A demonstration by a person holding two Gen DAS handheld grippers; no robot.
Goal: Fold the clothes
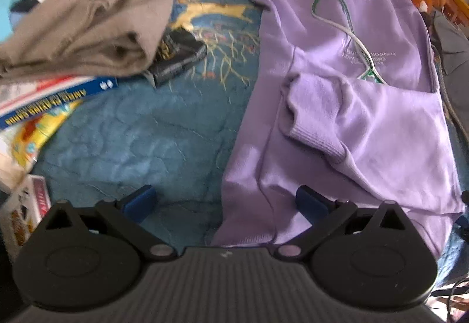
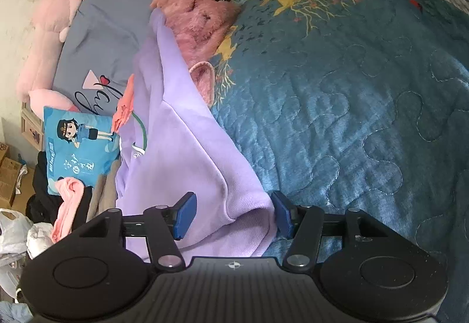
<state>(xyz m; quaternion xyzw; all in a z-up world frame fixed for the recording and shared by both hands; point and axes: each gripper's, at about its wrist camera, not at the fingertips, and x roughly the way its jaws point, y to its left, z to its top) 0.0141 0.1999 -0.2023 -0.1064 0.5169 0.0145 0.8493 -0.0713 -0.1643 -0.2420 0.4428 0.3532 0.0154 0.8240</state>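
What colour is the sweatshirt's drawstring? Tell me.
Green and white drawstring on the lilac sweatshirt; clearest in the left wrist view.

You can see white print on the chest of the purple sweatshirt, upside down; only "CRAZY" and "PUSH FOR" come through. Left of the sweatshirt, a blue box carries yellow capitals, too blurred to read. The blue cartoon pillow bears white characters, illegible.

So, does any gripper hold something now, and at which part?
Nothing is clearly held. The left gripper is open above the purple sweatshirt. The right gripper straddles a raised fold at its edge, pads apart.
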